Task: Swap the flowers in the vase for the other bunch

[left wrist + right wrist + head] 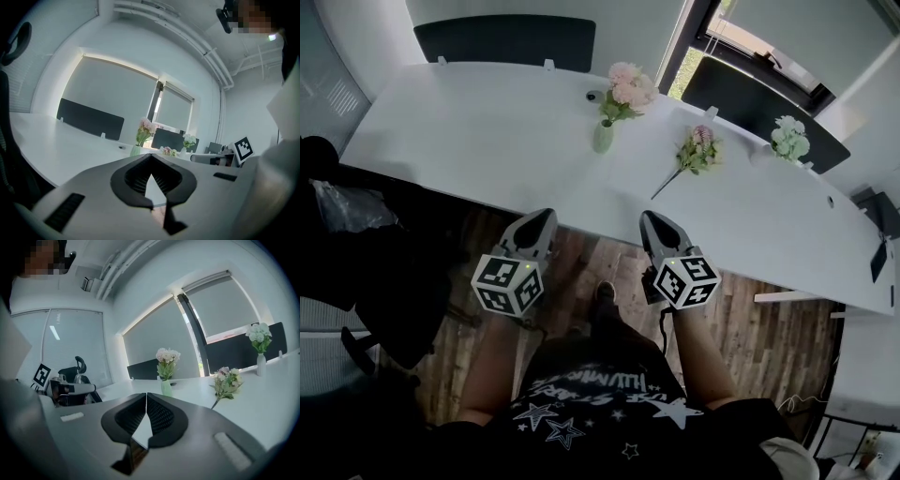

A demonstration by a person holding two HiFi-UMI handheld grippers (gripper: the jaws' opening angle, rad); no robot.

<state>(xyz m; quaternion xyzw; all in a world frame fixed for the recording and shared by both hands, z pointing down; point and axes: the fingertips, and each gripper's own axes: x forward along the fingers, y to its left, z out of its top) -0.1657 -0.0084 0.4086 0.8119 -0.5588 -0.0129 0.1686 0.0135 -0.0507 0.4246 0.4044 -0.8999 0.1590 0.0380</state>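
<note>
Left gripper (547,216) and right gripper (650,218): both jaw pairs pressed together, nothing pinched. Both are held just short of the table's (469,131) near edge.

Past mid-table, toward the far edge, a small green vase (603,138) is seen upright with pink flowers (628,88) in it. Just beside it, toward the right end, the other bunch (698,148) lies flat, stem end toward the near edge. White flowers (789,137) stand at the far right edge.

Judged: bunches light, blooms crushable, stems thin. They are best taken low on the stems, above the vase mouth. Vase probably light and tippy, so its body should be steadied.
</note>
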